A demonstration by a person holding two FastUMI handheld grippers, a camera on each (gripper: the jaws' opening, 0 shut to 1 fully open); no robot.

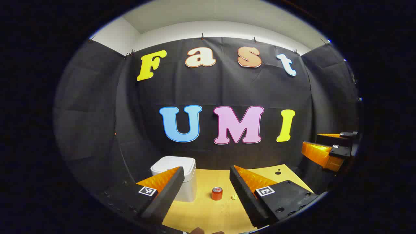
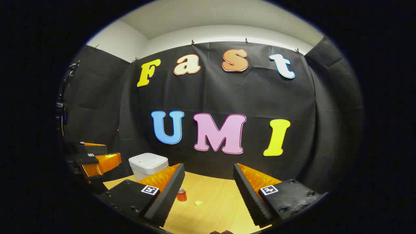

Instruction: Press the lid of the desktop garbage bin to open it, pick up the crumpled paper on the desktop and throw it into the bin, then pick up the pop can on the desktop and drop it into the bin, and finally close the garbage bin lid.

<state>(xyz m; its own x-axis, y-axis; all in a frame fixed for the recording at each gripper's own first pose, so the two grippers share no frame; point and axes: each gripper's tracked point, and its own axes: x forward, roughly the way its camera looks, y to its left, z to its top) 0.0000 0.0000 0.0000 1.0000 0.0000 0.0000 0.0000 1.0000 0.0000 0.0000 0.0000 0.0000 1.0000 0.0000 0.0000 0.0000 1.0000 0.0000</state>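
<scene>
1. The left gripper (image 1: pixel 205 178) is being held above the counter (image 1: pixel 208 211), its fingers spread apart and gripping nothing.
2. The right gripper (image 2: pixel 208 177) is likewise being held with fingers released.
3. The garbage bin (image 1: pixel 182 178) (lid down) is being seen at the counter's left rear.
4. The pop can (image 1: pixel 216 193) is standing upright right of the bin, the crumpled paper (image 1: pixel 234 197) lying just beside it.

Left hand-held gripper (image 1: pixel 205 182) wide open above table (image 1: pixel 208 214); bin (image 1: pixel 177 177) lid closed.
</scene>
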